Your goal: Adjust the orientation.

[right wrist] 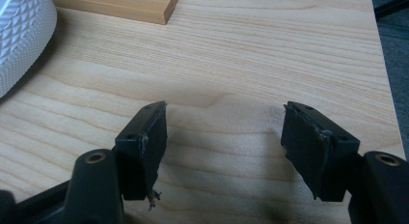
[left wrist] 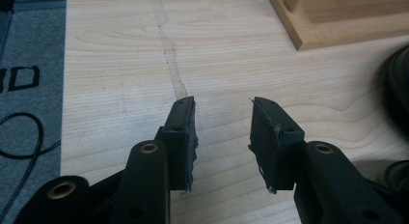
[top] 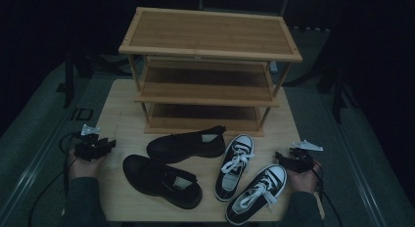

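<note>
Two black slip-on shoes lie on the wooden table [top: 117,104]: one [top: 187,144] nearer the rack, the other [top: 161,181] toward the front. To their right lie two black-and-white laced sneakers, one [top: 235,166] left of the other [top: 257,193]. My left gripper [top: 108,143] rests at the table's left edge, open, with bare wood between its jaws [left wrist: 223,118]. My right gripper [top: 280,156] sits at the right edge beside the sneakers, open and empty [right wrist: 224,119]. A white sneaker toe [right wrist: 19,35] shows at the upper left of the right gripper view.
A three-tier bamboo shoe rack [top: 210,65] stands at the back of the table, its shelves bare. Its base corner [left wrist: 333,21] lies ahead of the left gripper and another corner [right wrist: 120,4] ahead of the right. Grey floor [left wrist: 29,64] surrounds the table.
</note>
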